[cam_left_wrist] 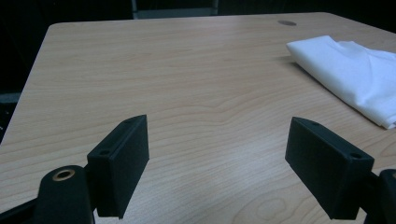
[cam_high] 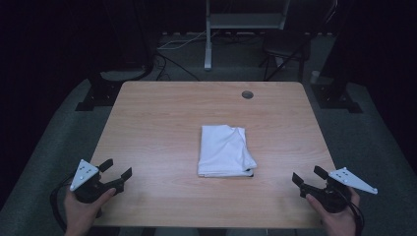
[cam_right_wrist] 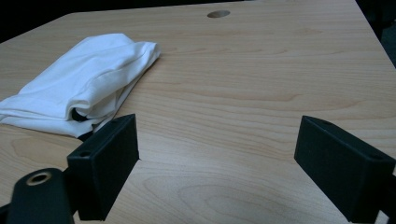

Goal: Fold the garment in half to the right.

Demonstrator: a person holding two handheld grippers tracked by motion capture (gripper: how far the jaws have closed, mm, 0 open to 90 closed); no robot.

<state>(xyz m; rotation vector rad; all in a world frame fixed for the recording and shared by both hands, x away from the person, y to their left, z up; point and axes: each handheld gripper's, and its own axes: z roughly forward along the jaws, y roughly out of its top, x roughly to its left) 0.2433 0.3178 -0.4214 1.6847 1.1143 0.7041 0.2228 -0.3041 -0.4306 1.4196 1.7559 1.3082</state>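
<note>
We see a folded white cloth point(cam_high: 225, 151) lying flat on the wooden table point(cam_high: 162, 118), a little right of the middle and somewhat nearer the near edge than the far one. Its folded edges run roughly square to the table; the near right corner looks looser, with a dark gap showing between the layers in the right gripper view point(cam_right_wrist: 88, 86). Nothing touches the cloth.

We hold the left gripper point(cam_high: 114, 173) at the near left corner of the table, its jaws spread wide with nothing between them. In the left gripper view point(cam_left_wrist: 217, 161) bare wood stretches ahead to the far edge, and the cloth point(cam_left_wrist: 355, 70) sits well apart, off to the right.

We hold the right gripper point(cam_high: 309, 178) at the near right corner, close to the table's right edge, its jaws likewise spread wide and empty. In its own view point(cam_right_wrist: 217, 156) the cloth lies ahead and to the left, its near edge close to the left jaw though not touching it.

Open tabletop surrounds the cloth on every side: a broad strip on the left, a narrower one on the right, and a wide band toward the far edge, where a small round cable hole point(cam_high: 247, 94) sits right of centre. Both grippers stand well apart from each other, with the near edge of the table between them free.
</note>
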